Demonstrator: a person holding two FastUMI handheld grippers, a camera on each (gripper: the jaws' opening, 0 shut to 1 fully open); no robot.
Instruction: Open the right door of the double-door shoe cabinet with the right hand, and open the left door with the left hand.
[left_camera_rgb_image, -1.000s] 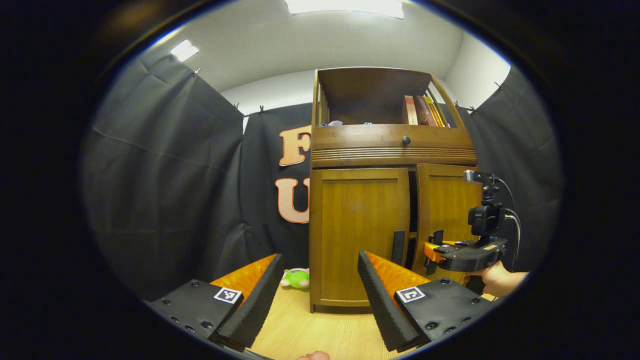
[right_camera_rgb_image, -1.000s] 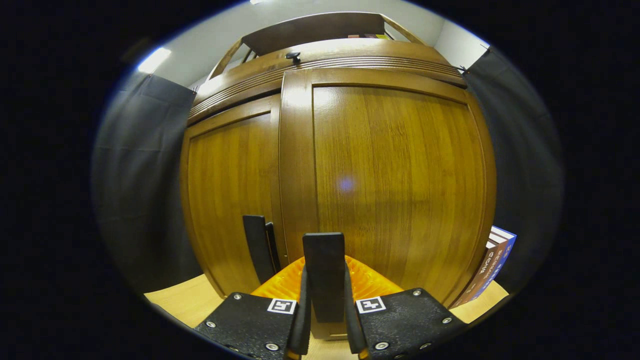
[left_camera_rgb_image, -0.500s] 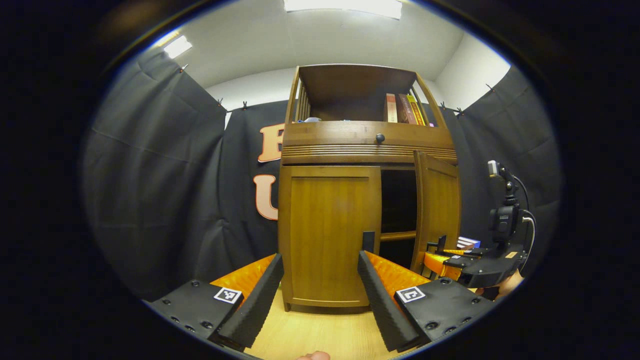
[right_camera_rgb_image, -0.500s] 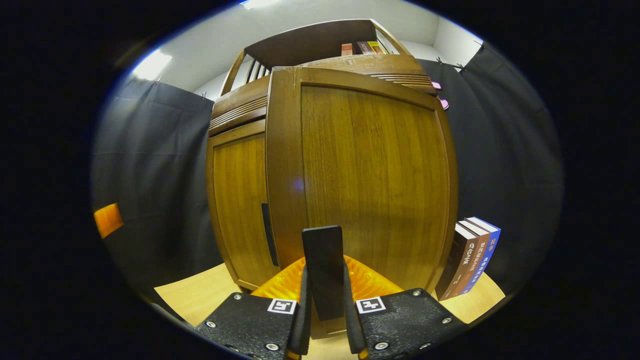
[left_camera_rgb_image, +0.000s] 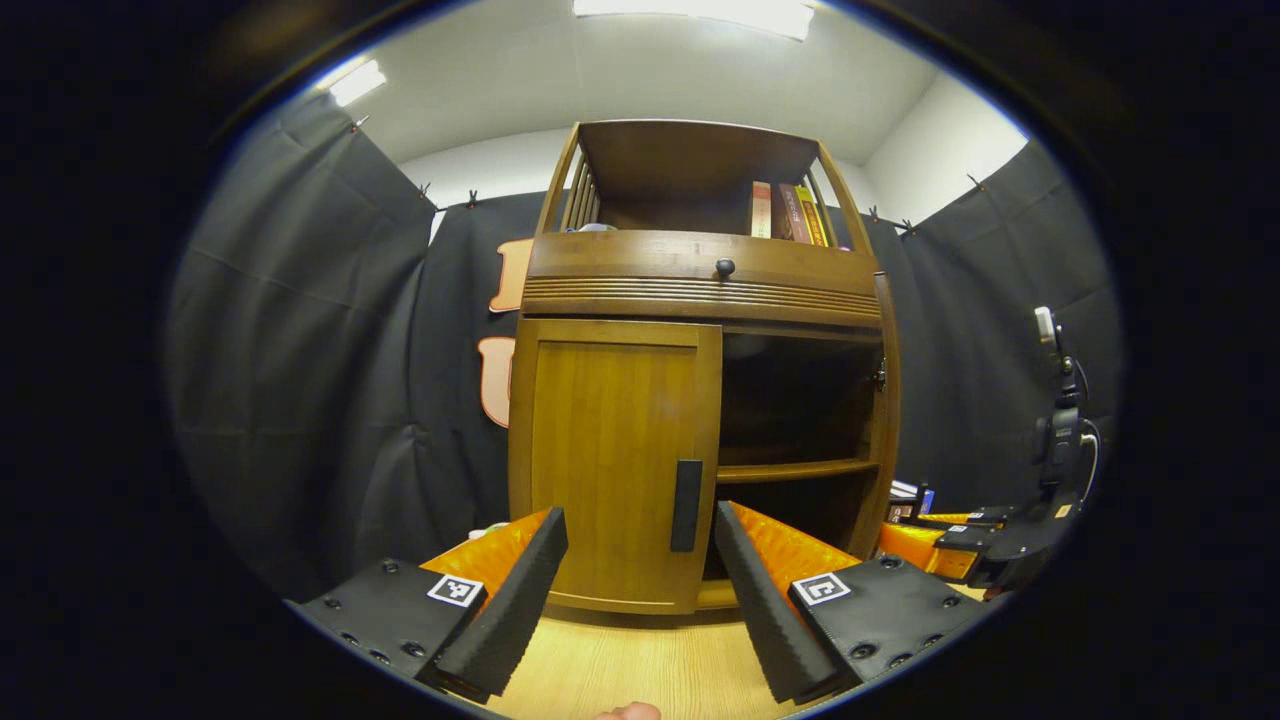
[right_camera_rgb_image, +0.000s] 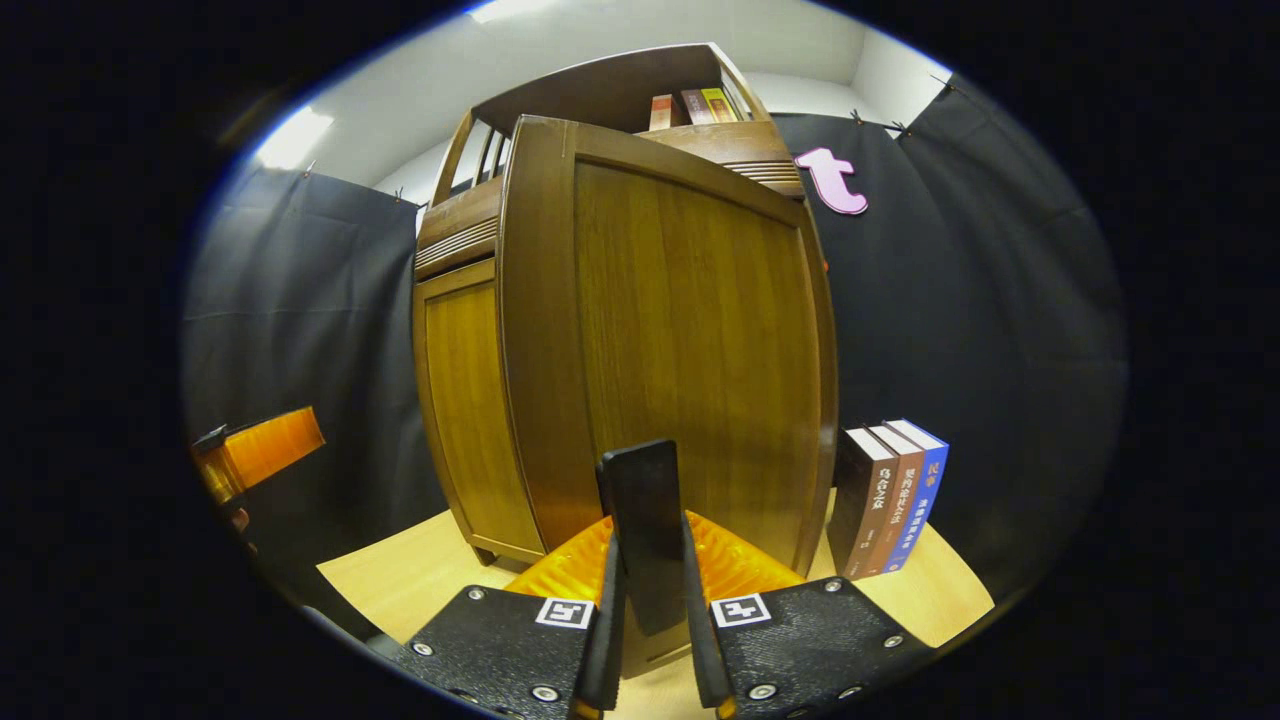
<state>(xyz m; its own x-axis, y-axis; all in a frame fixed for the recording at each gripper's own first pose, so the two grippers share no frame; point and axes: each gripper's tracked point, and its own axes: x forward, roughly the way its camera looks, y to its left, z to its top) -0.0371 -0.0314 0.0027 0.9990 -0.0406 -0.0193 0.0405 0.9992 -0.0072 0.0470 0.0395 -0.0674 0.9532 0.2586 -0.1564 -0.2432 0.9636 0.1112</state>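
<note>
The right gripper (right_camera_rgb_image: 652, 640) has its fingers pressed on the black handle (right_camera_rgb_image: 644, 530) of the right door (right_camera_rgb_image: 690, 330), swung wide from the cabinet (left_camera_rgb_image: 700, 285), while the left gripper (left_camera_rgb_image: 632, 580) gapes before the closed left door (left_camera_rgb_image: 610, 450), touching nothing.

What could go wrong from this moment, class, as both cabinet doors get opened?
1. The right door is swung wide, its handle clamped in the right gripper; pulled further, it may hit the standing books.
2. The left gripper, jaws open, hangs short of the left door's handle; closing now might miss it.
</note>
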